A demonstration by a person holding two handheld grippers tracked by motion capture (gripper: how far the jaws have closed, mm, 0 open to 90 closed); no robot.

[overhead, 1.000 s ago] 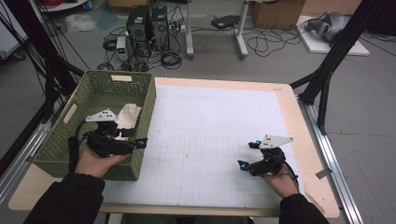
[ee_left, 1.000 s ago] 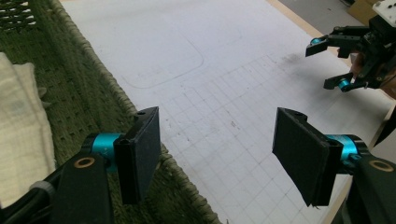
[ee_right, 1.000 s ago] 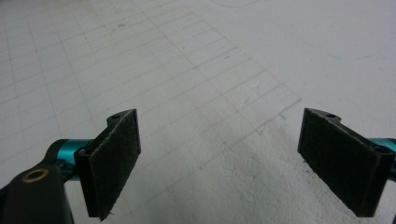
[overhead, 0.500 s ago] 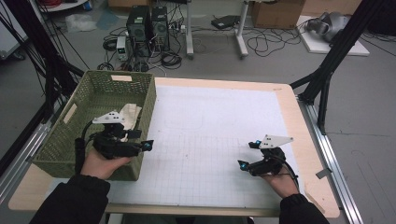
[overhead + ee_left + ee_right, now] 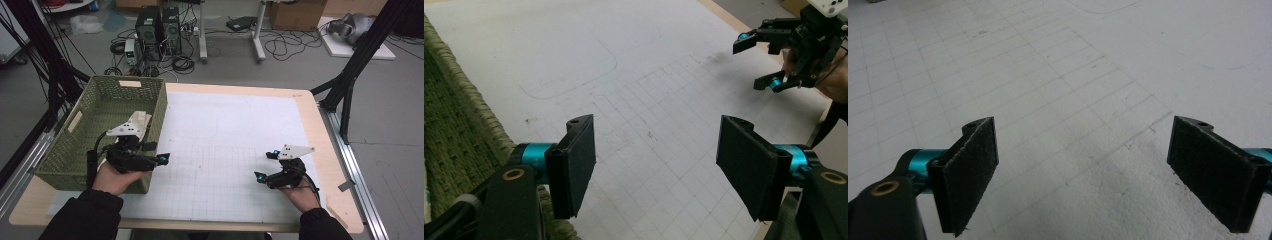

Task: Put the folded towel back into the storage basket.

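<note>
The left claw (image 5: 159,161) is held spread and empty at the basket (image 5: 95,112) rim, over its near right corner; the right claw (image 5: 265,165), likewise spread, is rested on the counter (image 5: 235,130), presumably awaiting work.

Person is wearing dark, prob. black, long sleeves (image 5: 82,217) on both arms. Left gripper (image 5: 656,167) is showing a black body w/ a grey three-cornered plate (image 5: 127,129) on top, teal collars behind two flat black pads (image 5: 579,162) w/ a rough, felt-like face, plus a brass-coloured screw on each arm. A black cable (image 5: 91,161) is looping off its rear. Right gripper (image 5: 1083,175) is looking the same: black frame, grey plate, teal tips, matte pads, one brass screw, thin black cable at the wrist.
</note>
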